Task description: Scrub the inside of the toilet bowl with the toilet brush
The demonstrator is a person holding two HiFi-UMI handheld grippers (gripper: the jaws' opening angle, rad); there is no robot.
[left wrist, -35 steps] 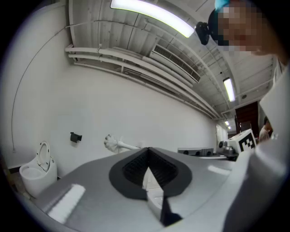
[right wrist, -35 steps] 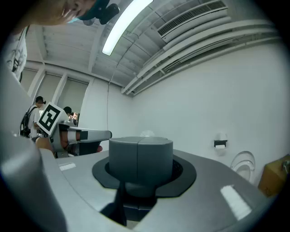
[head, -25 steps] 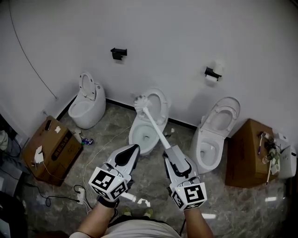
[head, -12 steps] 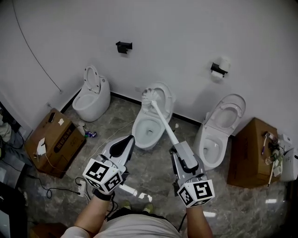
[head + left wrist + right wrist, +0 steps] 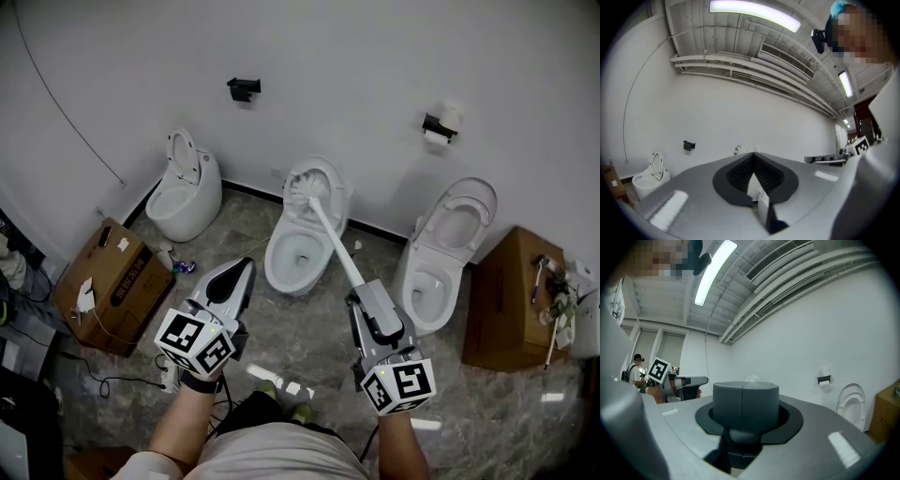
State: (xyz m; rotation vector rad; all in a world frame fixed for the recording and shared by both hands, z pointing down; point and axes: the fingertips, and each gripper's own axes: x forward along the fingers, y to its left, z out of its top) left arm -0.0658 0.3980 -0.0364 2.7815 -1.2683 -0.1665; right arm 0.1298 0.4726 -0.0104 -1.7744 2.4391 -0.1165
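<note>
In the head view the white toilet brush [image 5: 333, 239] runs up from my right gripper [image 5: 359, 292], which is shut on the lower end of its handle. Its bristle head [image 5: 302, 190] sits by the raised seat at the back of the middle toilet [image 5: 289, 267], above the bowl; contact cannot be told. My left gripper [image 5: 246, 267] is shut and empty, held left of that toilet. In the right gripper view [image 5: 743, 401] the jaws are closed and the brush head [image 5: 752, 378] peeks just over them. The left gripper view [image 5: 752, 159] shows closed jaws pointing at the wall.
A second toilet [image 5: 183, 202] stands at the left and a third [image 5: 441, 267] at the right. Cardboard boxes [image 5: 108, 286] [image 5: 511, 305] flank them. Cables and a power strip [image 5: 164, 380] lie on the marble floor. A paper holder [image 5: 436, 127] hangs on the wall.
The head view has shifted, so the toilets sit higher in frame. The brush stays in my right gripper, its head still by the raised seat. My left gripper has drifted left and lower.
</note>
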